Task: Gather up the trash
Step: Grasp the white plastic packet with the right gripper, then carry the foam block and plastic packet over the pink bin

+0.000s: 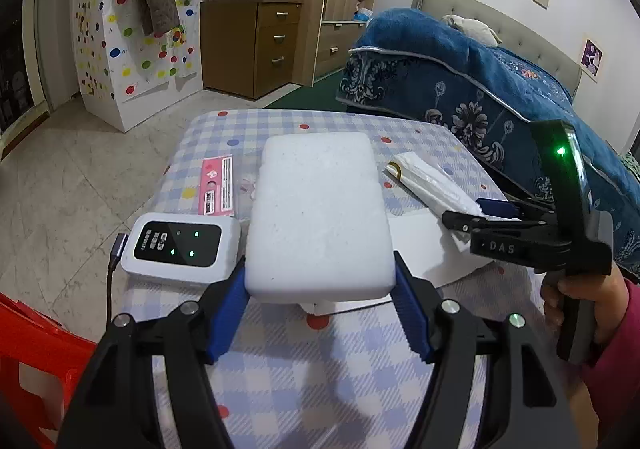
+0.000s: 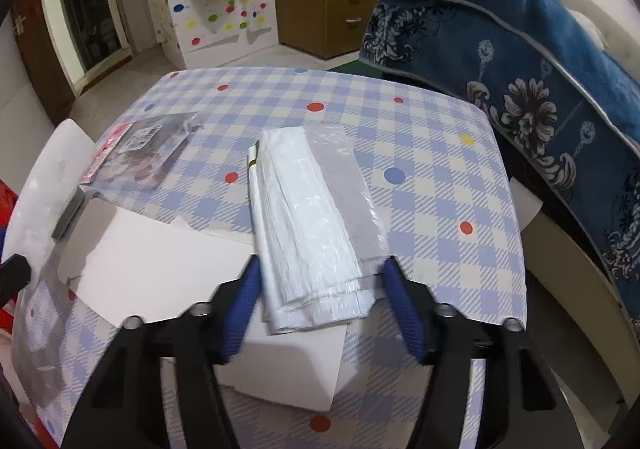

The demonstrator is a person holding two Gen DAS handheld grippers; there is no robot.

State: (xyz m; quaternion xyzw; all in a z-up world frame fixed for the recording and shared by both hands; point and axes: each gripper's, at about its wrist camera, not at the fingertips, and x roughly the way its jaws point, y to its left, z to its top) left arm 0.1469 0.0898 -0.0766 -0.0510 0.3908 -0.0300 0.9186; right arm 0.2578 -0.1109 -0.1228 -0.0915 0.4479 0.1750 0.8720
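Note:
My left gripper (image 1: 320, 277) is shut on a white foam block (image 1: 320, 209) and holds it above the checked table (image 1: 280, 369). My right gripper (image 2: 322, 285) has its jaws around the near end of a folded white plastic bag (image 2: 304, 225) lying on the table; the blue pads touch its sides. That bag (image 1: 432, 181) and the right gripper (image 1: 480, 217) also show in the left wrist view. A pink-labelled clear wrapper (image 1: 218, 185) lies on the table, also in the right wrist view (image 2: 132, 153). White paper sheets (image 2: 160, 265) lie under the bag.
A white router with a cable (image 1: 180, 245) sits at the table's left edge. A bed with a blue blanket (image 1: 500, 89) stands right of the table. A red stool (image 1: 28, 349) is at the left. A wooden drawer unit (image 1: 256, 45) stands behind.

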